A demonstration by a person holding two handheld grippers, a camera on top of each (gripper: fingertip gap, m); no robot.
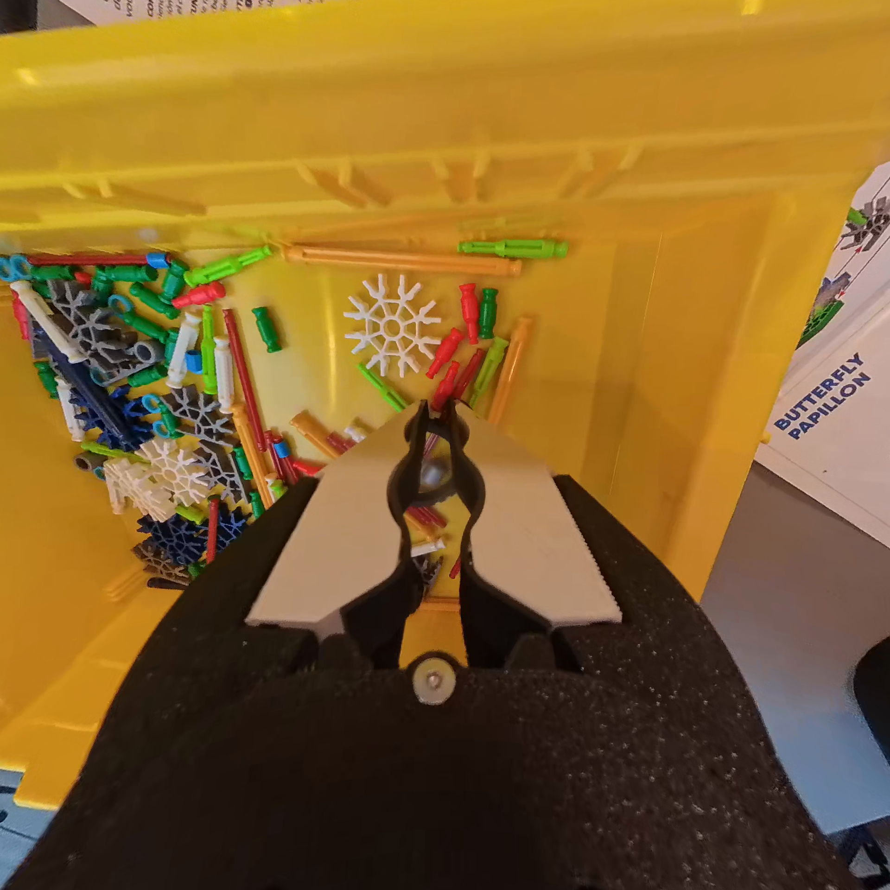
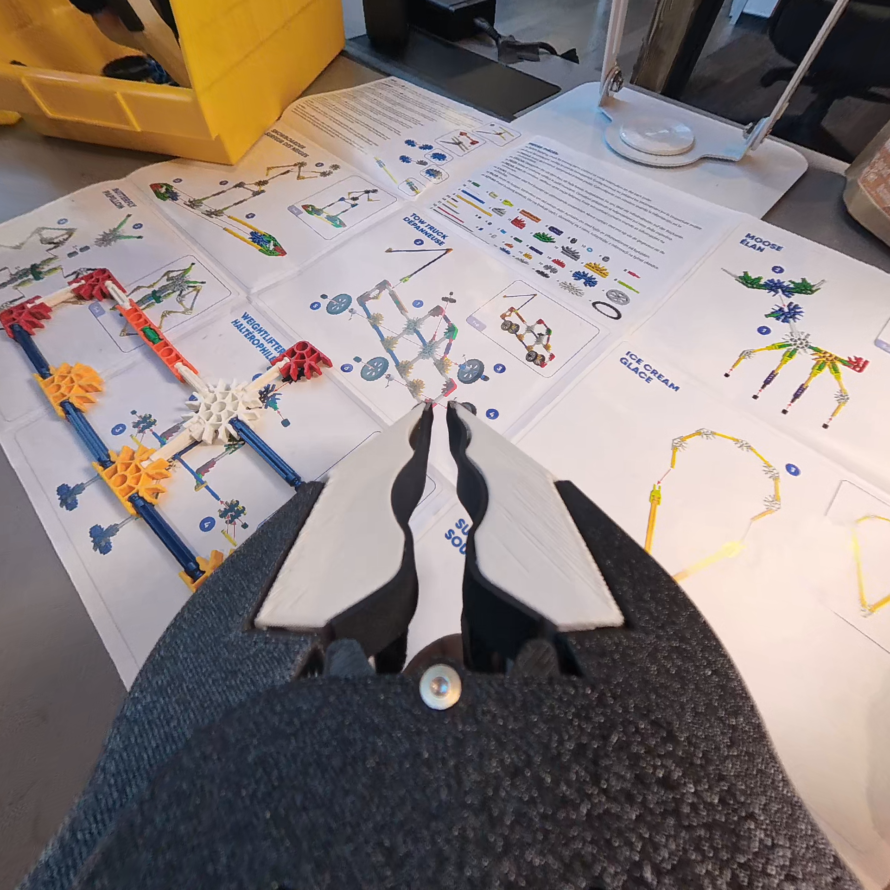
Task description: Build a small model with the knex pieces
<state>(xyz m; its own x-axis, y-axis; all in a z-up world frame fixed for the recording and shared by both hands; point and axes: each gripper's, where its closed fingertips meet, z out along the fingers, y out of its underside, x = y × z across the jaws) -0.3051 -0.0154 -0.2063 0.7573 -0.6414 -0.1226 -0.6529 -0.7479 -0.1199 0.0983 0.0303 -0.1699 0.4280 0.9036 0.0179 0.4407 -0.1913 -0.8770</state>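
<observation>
One part-built frame (image 2: 221, 409) lies on the instruction sheet (image 2: 602, 433), 9 o'clock of the right gripper (image 2: 437, 407), which is nearly closed and empty. Left gripper (image 1: 436, 409) is inside the yellow bin (image 1: 674, 385), pinched on a red rod (image 1: 445, 383).

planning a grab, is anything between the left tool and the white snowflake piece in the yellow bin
Nothing covers the white snowflake piece. A short red rod sits at the tips of the left tool, just off the line to it; whether it is gripped is unclear.

Left looks into yellow bin (image 1: 433, 120), right overlooks sheet (image 2: 578, 433)
</observation>
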